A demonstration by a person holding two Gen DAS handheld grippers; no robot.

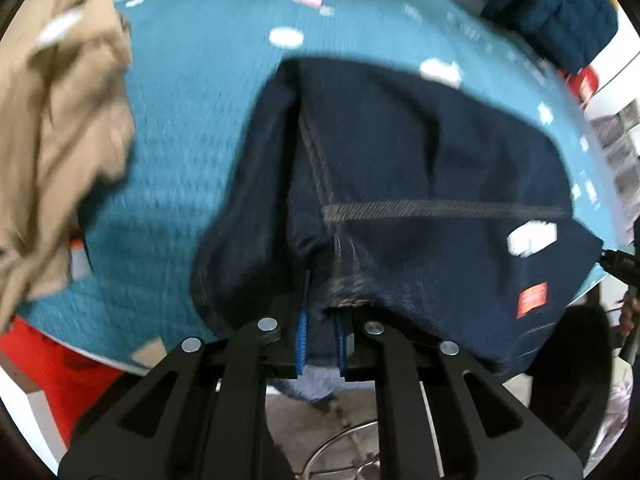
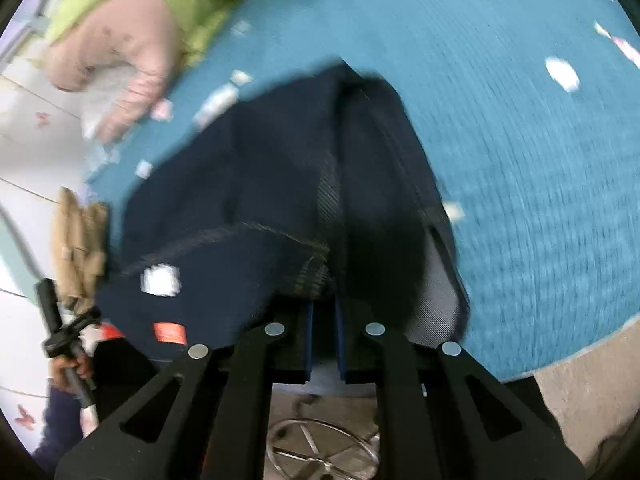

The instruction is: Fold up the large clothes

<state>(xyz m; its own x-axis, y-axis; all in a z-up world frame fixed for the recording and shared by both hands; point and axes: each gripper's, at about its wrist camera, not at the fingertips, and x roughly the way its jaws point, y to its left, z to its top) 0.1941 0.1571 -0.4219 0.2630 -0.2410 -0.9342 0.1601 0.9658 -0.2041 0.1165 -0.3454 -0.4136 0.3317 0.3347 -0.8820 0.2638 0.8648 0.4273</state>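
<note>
Dark blue jeans lie on the teal tablecloth, with a white label and an orange tag near their right edge. My left gripper is shut on the jeans' near edge, denim pinched between its blue pads. In the right wrist view the same jeans stretch away from me, and my right gripper is shut on their near edge too. Both grips sit at the table's front edge. The frames are motion-blurred.
A tan garment is heaped at the left of the table. Pink and green clothes lie at the far side, and a dark blue knit at the far right. A chrome stool base stands on the floor below.
</note>
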